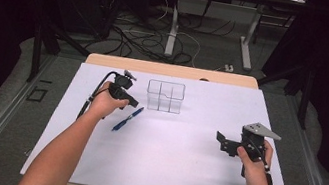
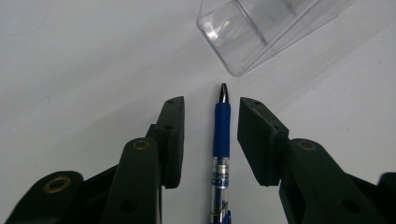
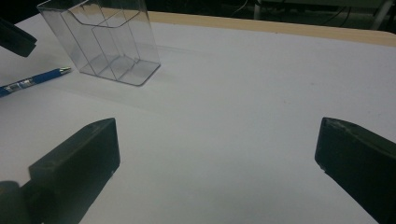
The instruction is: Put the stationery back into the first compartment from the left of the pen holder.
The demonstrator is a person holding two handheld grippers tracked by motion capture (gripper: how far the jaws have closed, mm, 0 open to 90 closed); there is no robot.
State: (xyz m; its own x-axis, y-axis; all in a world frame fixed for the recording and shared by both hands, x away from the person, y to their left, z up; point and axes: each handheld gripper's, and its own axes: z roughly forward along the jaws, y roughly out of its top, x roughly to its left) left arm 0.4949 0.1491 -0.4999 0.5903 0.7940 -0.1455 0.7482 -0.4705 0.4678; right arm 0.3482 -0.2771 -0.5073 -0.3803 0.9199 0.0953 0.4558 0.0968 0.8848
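Blue pen [image 2: 222,135] lies flat on white table [image 1: 167,154], near clear box [image 1: 165,96]. Left gripper [image 2: 211,135] straddles pen, jaws spread (not pinching yet). Next: squeeze, lift. Right gripper [image 3: 217,163] wide open, waiting.

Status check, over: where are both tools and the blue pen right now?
Left tool astride blue pen, pads not touching it. Right tool wide open, nothing between. Pen flat on table, tip toward clear organizer. Nothing in the way.

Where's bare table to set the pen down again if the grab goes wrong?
Widest bare patch: the white sheet between the pen and the right gripper. More lies right of the clear organizer, up to the far edge. Crowded only where the left gripper straddles the pen, near the organizer.
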